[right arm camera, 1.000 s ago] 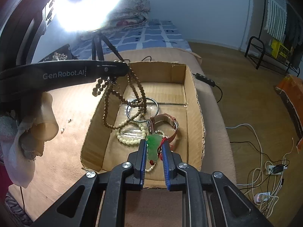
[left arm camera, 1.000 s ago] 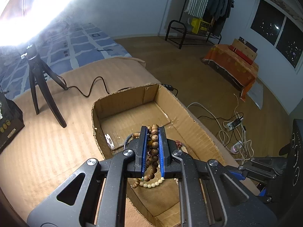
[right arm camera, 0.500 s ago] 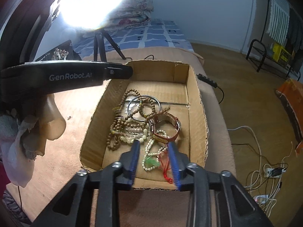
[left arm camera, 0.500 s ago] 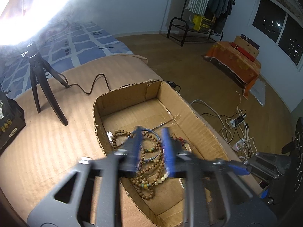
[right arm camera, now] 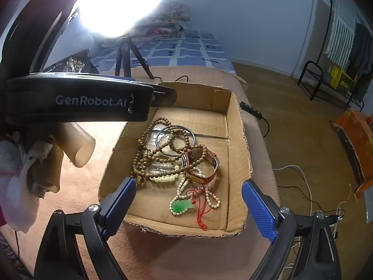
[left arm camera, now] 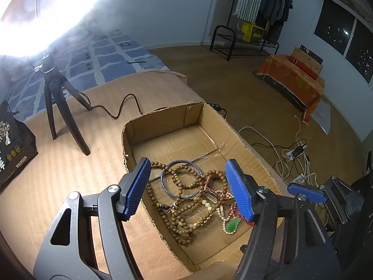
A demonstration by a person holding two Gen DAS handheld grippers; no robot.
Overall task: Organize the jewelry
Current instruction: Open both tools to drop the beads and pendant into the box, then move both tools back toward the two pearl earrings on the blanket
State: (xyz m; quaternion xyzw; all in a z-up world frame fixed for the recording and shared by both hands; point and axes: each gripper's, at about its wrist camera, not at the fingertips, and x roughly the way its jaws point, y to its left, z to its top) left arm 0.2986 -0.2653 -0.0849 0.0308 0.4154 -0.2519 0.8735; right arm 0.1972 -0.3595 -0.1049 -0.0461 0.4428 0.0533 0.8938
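Both the left gripper [left arm camera: 188, 189] and right gripper [right arm camera: 188, 206] have just been opening; their fingers stand spread with nothing pinched. The jewelry [right arm camera: 177, 161] lies tangled in the cardboard box [left arm camera: 163, 121], so collecting looks done and any sorting remains. Only the right wrist view shows the watch [right arm camera: 205, 165] clearly.

A home bedroom at night. Ahead of the jaws lies a bed with a blue patterned sheet [left arm camera: 109, 46] and folded quilts [right arm camera: 163, 21]. To their right stand a clothes rack [left arm camera: 263, 11] hung with garments, a dark window [left arm camera: 342, 35], wooden flooring, and a floor power strip [left arm camera: 296, 151] with tangled cables.
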